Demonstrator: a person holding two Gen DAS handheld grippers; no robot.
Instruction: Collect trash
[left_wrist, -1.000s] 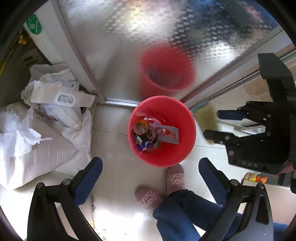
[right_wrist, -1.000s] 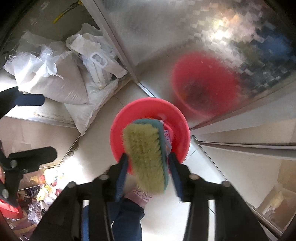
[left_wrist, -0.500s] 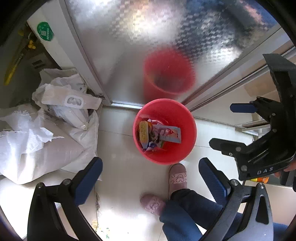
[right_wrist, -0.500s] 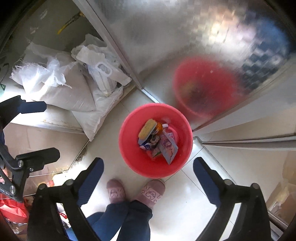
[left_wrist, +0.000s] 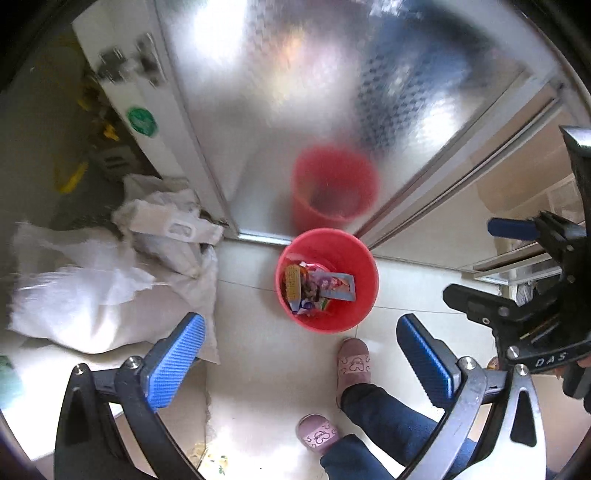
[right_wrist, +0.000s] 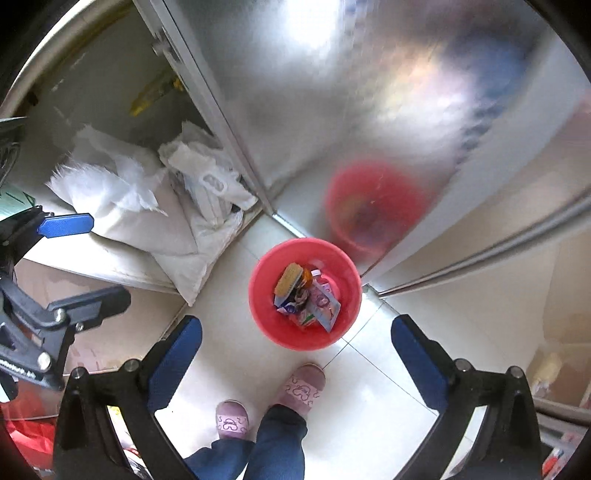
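Note:
A red bucket (left_wrist: 366, 263) stands on the pale tiled floor against a shiny metal door. Inside it lie a yellow-bristled scrubbing brush (left_wrist: 291, 282), wrappers and a flat pink-and-blue package (left_wrist: 334, 286). My left gripper (left_wrist: 298, 332) hangs high above the floor, open and empty, blue pads wide apart. My right gripper (right_wrist: 295, 328) is also high over the bucket (right_wrist: 264, 325), its jaws opening with nothing between them; the brush (right_wrist: 289, 279) lies far below. Each gripper shows at the edge of the other's view, the right (left_wrist: 487, 262) and the left (right_wrist: 88, 262).
White woven sacks (left_wrist: 92, 295) are piled left of the bucket by a white door frame (left_wrist: 147, 110). The patterned metal door (left_wrist: 295, 92) mirrors the bucket. A person's pink slippers (left_wrist: 352, 360) and blue trouser legs (right_wrist: 273, 443) stand just in front of the bucket.
The right gripper opened and let go of the brush, which now lies in the bucket. Both grippers rose, so the bucket looks smaller and farther below.

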